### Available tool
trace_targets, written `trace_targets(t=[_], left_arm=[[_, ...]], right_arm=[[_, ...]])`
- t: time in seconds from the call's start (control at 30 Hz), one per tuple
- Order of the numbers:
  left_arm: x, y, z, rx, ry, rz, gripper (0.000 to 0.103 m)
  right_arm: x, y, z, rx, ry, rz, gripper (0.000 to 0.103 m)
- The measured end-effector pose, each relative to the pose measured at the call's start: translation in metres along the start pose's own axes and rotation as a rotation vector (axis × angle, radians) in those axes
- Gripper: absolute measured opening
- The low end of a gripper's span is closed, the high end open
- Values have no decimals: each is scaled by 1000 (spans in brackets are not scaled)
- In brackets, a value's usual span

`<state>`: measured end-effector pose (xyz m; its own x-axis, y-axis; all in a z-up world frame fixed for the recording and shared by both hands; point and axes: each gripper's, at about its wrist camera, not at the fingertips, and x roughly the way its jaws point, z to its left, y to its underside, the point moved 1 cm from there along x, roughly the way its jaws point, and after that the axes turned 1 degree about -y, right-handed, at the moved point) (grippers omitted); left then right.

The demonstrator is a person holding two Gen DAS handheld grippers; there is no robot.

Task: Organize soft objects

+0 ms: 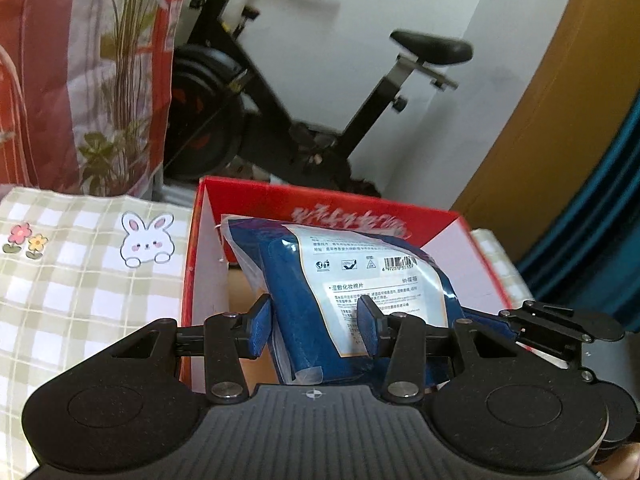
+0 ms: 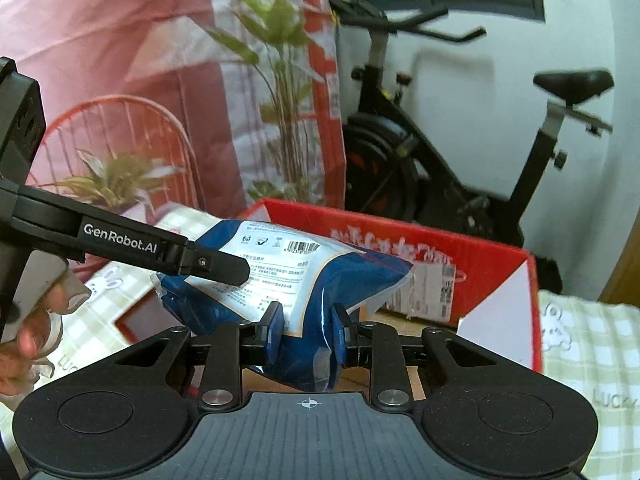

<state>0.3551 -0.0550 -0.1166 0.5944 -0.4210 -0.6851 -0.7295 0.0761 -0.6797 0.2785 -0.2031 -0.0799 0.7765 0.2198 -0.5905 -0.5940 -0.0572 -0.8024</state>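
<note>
A blue pack (image 1: pixel 304 300) with a white barcoded label is held over the red box (image 1: pixel 472 248) by both tongs. It is pinched by the left tongs (image 1: pixel 314 326) and the right tongs (image 2: pixel 306 330). "GenRobot.AI" is printed on the left arm (image 2: pixel 120 242).

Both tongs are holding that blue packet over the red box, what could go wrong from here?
1. The blue packet is slippery plastic; the right tongs pinch only its lower fold, so it may slide out.
2. Left tongs grip it too; pulling apart could tear it.
3. It hangs near the red box wall and could snag there.
</note>
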Motion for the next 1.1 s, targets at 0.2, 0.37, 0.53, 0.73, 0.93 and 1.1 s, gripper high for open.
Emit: trace_targets(t=[0.2, 0.37, 0.53, 0.73, 0.93, 1.1], left_arm=[[24, 7, 4, 42, -41, 89, 47], [27, 11, 5, 83, -64, 117, 49], [17, 15, 2, 105, -74, 122, 49], [-16, 23, -7, 129, -87, 70, 49], [-51, 39, -20, 157, -121, 7, 49], [-71, 58, -24, 158, -148, -13, 49]], right_arm=[[32, 14, -15, 75, -11, 94, 25], [43, 24, -16, 94, -2, 141, 29], [35, 27, -12, 77, 15, 142, 30], [6, 27, -4, 52, 40, 108, 31], [-33, 34, 8, 30, 69, 53, 33], [-62, 50, 15, 30, 76, 29, 34]])
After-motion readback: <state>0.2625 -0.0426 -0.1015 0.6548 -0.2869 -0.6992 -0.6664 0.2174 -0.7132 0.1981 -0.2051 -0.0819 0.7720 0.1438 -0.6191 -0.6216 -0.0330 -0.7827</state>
